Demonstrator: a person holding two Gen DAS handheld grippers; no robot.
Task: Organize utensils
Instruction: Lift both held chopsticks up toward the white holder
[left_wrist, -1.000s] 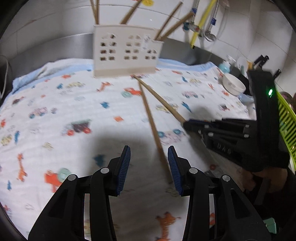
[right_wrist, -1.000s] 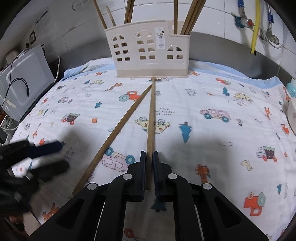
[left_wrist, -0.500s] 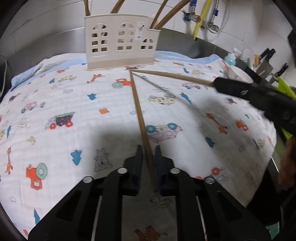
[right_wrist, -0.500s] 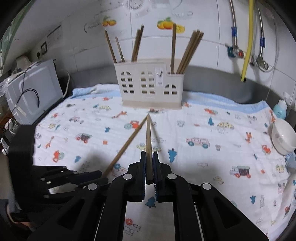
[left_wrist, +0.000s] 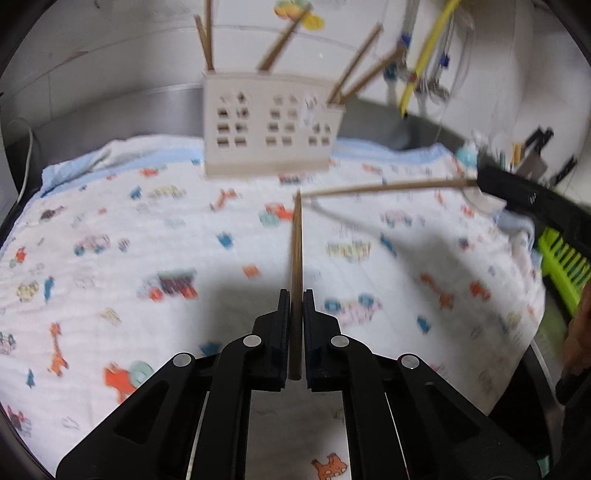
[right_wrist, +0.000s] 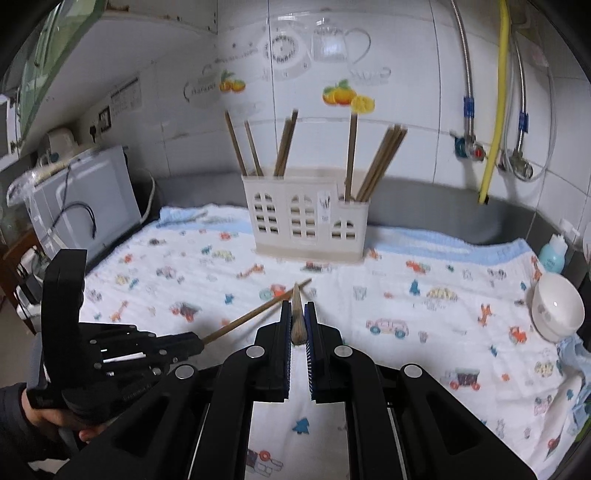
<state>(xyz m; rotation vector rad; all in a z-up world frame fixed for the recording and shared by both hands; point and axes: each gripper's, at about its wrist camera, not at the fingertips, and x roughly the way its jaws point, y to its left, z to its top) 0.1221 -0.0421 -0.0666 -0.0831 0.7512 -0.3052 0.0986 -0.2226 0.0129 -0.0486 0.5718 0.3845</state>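
Observation:
A cream utensil holder (right_wrist: 309, 226) with several chopsticks upright in it stands at the back of the cloth; it also shows in the left wrist view (left_wrist: 271, 127). My left gripper (left_wrist: 296, 295) is shut on a wooden chopstick (left_wrist: 296, 251), held above the cloth and pointing at the holder. My right gripper (right_wrist: 297, 308) is shut on a second chopstick (right_wrist: 296, 317), also lifted. In the left wrist view the right gripper (left_wrist: 487, 181) holds its chopstick (left_wrist: 384, 187) level from the right. In the right wrist view the left gripper (right_wrist: 195, 343) holds its chopstick (right_wrist: 255, 315) from the left. The two tips nearly meet.
A patterned cloth (right_wrist: 424, 306) covers the counter. A white bowl (right_wrist: 556, 308) and a small blue bottle (right_wrist: 552, 253) sit at the right. A microwave (right_wrist: 79, 201) stands at the left. A green rack (left_wrist: 561, 258) and pipes (right_wrist: 495, 122) are on the right.
Both grippers have lifted their chopsticks off the cloth. The left gripper closed on its chopstick a second ago. Both sticks now point toward the holder.

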